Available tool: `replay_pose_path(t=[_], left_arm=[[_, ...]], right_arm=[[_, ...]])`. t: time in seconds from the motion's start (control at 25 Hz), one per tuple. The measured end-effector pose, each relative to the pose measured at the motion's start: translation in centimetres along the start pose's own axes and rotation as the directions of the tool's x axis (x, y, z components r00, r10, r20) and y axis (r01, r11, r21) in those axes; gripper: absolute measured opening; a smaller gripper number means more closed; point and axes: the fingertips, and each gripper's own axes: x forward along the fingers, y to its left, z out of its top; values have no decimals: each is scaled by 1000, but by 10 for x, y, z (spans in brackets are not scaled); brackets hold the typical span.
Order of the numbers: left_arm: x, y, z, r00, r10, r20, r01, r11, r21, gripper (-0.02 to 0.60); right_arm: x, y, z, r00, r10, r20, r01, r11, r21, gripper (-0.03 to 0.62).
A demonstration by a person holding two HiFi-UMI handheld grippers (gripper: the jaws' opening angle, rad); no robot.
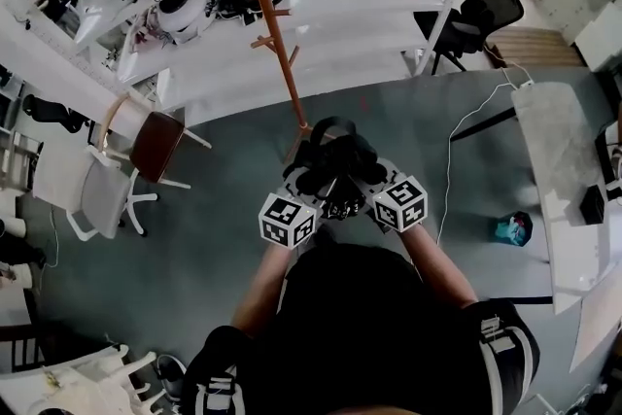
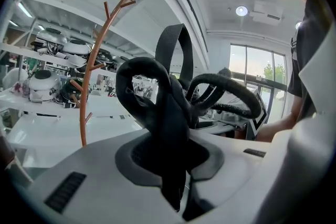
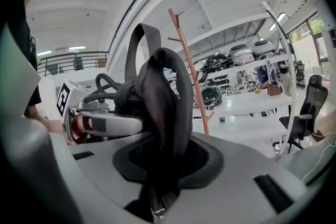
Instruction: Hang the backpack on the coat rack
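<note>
A black backpack [image 1: 335, 165] hangs bunched in front of me, held from both sides. My left gripper [image 1: 313, 190] is shut on a black shoulder strap [image 2: 168, 123] that rises out of its jaws in a loop. On the other side, my right gripper [image 1: 374, 182] is shut on another fold of black strap [image 3: 163, 107]. The backpack's top handle loop [image 2: 173, 44] stands upright above the straps. The orange-brown coat rack [image 1: 272, 24] stands just beyond the backpack, its pegs branching off a slanted pole [image 2: 90, 76] [image 3: 190, 68]. The backpack does not touch it.
White shelves [image 1: 321, 5] with helmets and gear run behind the rack. A brown-seated chair [image 1: 155, 146] stands at left, a black office chair [image 1: 481, 10] at back right. A white table [image 1: 559, 170], a white cable and a teal object [image 1: 512, 228] lie to the right.
</note>
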Motion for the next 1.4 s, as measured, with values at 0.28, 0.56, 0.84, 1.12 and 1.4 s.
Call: replay_pose_path(t=[0.28,0.56,0.84,1.12,1.4], left_arm=[[-4,37,3,999,-34,-15,34,999,10,94],[-12,65,9,998,-61,-27,61,998,25,94],[-26,97,12,997,-65,-27,66,998,22,94],[-37,117,11,999,-46,-26,47,999,22,94],[-32,125,10,998,-47,-37,48,999,23,92]], right_arm=[[36,1,5,1000,-29,10,29,999,23,114],[64,6,14,999,-48,17,47,998,32,114],[98,17,20,999,-52,9,52,999,11,114],[120,26,20,1000,-29,-5,29,1000,3,114],[129,19,20,1000,-19,-4,19,1000,-13,114]])
